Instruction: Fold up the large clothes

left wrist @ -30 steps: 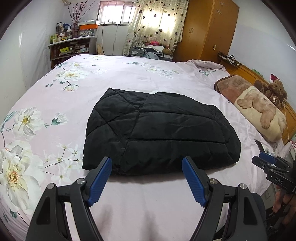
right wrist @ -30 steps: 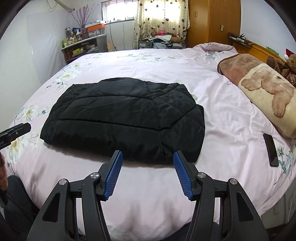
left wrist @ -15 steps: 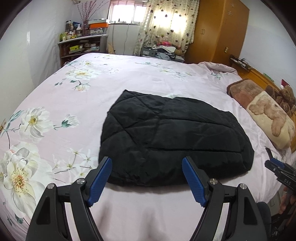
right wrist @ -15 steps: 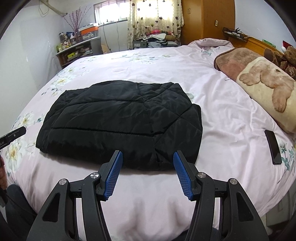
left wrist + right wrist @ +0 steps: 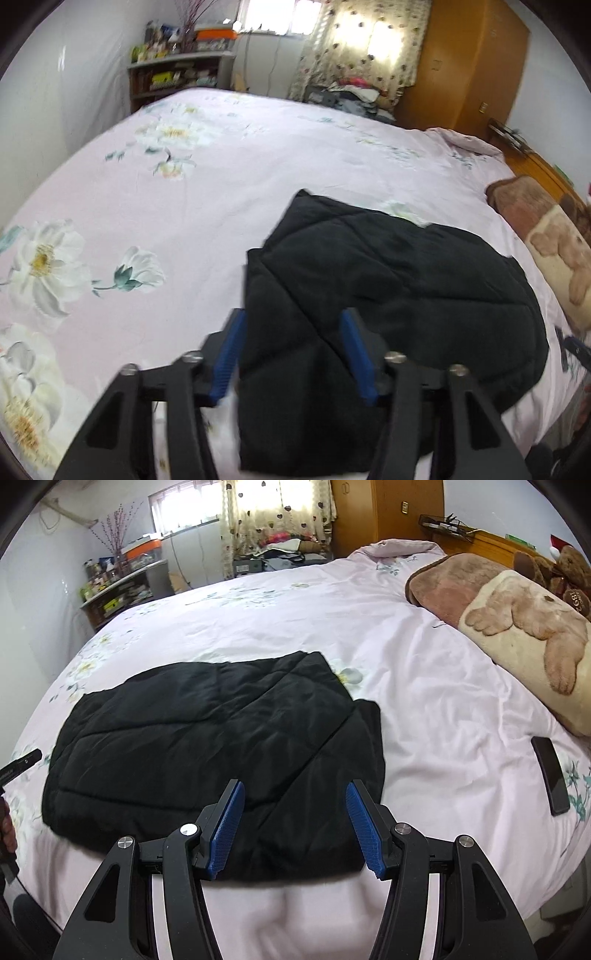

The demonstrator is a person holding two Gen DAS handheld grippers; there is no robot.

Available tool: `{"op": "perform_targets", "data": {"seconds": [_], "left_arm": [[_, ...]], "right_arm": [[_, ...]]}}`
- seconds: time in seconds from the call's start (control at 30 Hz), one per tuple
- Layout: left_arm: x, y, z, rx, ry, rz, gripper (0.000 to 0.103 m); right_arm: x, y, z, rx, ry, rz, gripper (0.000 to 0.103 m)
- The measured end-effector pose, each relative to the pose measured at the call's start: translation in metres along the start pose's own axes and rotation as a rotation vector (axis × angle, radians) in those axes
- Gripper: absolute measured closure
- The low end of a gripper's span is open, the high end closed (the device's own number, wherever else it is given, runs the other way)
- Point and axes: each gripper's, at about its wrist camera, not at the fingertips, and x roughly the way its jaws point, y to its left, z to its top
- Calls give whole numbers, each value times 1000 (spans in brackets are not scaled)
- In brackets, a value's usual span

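Note:
A black quilted jacket [image 5: 388,295] lies folded flat on the pink floral bed [image 5: 166,221]; it also shows in the right wrist view [image 5: 207,746]. My left gripper [image 5: 291,354] is open, its blue-padded jaws on either side of the jacket's near left corner, just above it. My right gripper [image 5: 295,827] is open, its jaws on either side of the jacket's near right edge. The left gripper's tip [image 5: 22,762] shows at the left edge of the right wrist view.
A black phone [image 5: 550,779] lies on the bed right of the jacket. A bear-print pillow [image 5: 528,635] and teddy bear [image 5: 569,572] sit at the headboard side. A shelf [image 5: 177,74] and wardrobe [image 5: 469,62] stand beyond the bed.
Both grippers have moved forward and down onto the jacket's near edge. The left one swung left to the corner and its jaws stand narrower. The jacket has not moved.

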Motion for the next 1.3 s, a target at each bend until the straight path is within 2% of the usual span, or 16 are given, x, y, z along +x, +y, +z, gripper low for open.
{"op": "perform_targets", "data": {"seconds": [0.07,0.2,0.33,0.47,0.5,0.6,0.67,0.83,0.93,1.07,1.13,1.3], "left_arm": [[14,8,4,-15,12,16,75],[41,11,5,-49,53,-37,80],[60,-10,-3,41,80,-32,83],[48,1,-1,3,66,-61,82],[41,7,0,-15,54,-69,82],[27,28,0,-72,35,-89,69],[30,37,-3,-98,39,-87,46],[59,41,-12,-135,107,-119,44],[72,29,-11,-115,116,-116,44],[82,20,-8,-83,131,-99,39],[86,23,-7,-101,144,-118,37],[94,36,-12,-168,164,-168,29]], "right_arm": [[6,-1,5,-11,-2,-7,45],[25,-3,10,-17,12,-25,45],[47,-10,4,36,53,-34,45],[54,-7,-6,41,67,-37,45],[51,-7,-7,41,59,-34,45],[46,-9,-4,37,34,-19,45],[45,-11,-1,32,16,-16,45],[65,-22,-2,36,48,-50,45],[74,-32,-4,43,55,-58,39],[84,-48,-6,86,65,-35,33],[90,-56,-6,111,68,-16,26],[107,-75,-8,174,93,81,19]]}}
